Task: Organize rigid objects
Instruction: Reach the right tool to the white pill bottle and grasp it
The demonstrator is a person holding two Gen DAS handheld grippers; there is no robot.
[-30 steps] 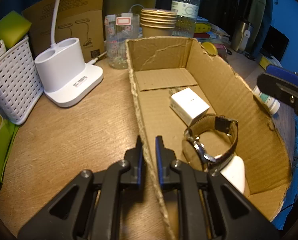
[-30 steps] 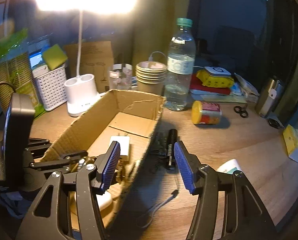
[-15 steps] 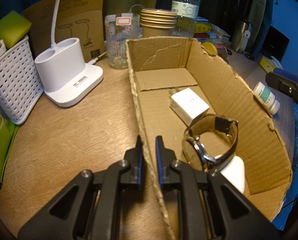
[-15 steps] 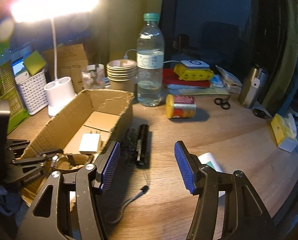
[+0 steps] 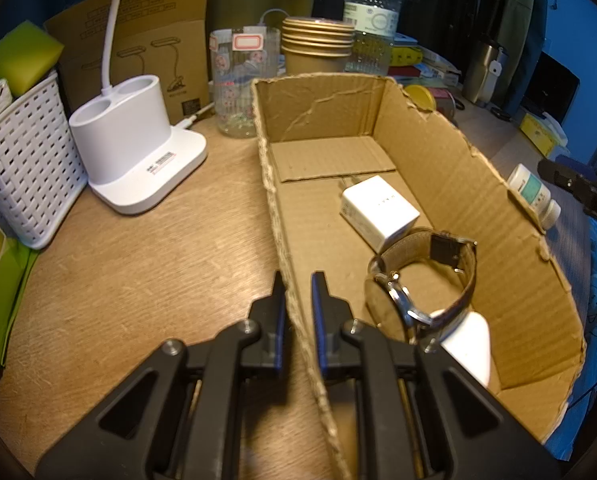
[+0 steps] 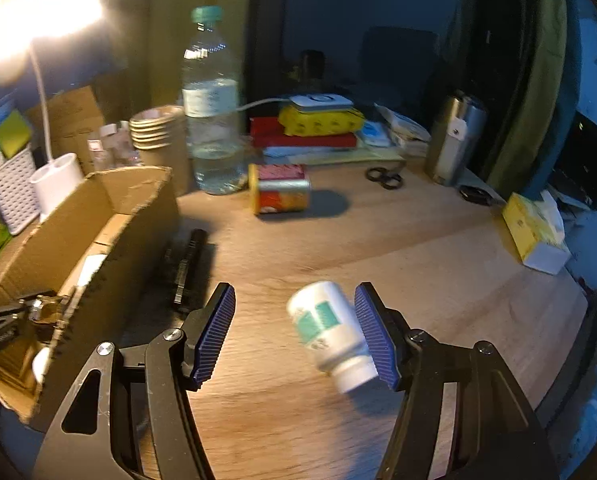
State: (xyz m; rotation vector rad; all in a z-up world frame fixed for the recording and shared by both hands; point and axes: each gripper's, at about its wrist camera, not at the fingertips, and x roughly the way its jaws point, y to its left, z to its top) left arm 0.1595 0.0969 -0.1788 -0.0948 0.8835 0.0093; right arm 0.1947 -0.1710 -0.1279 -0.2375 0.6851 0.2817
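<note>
A crowded wooden desk [image 6: 378, 240] is seen under a bright lamp, with dark cloth hanging at the far side. At the far left a white lamp base [image 5: 138, 160] and a white basket [image 5: 18, 160] are kept out of the way. In the middle left a long cardboard box [image 5: 498, 216] is laid open, so that hard things can be put in. A white charger [image 5: 378, 212] and a watch [image 5: 422, 276] are already lying inside it. The near left wall of the box is pinched by the left gripper [image 5: 298, 304], whose jaws are nearly shut on the card, most likely so the box is kept from sliding. Just right of the box a black flashlight [image 6: 188, 264] is left on the desk. Further right, the right gripper [image 6: 294, 332] is held wide; its jaws have just been opening. A white pill bottle [image 6: 330, 332] is lying on its side between them, close against the right pad, not yet squeezed. It is probably the next thing for the box.
</note>
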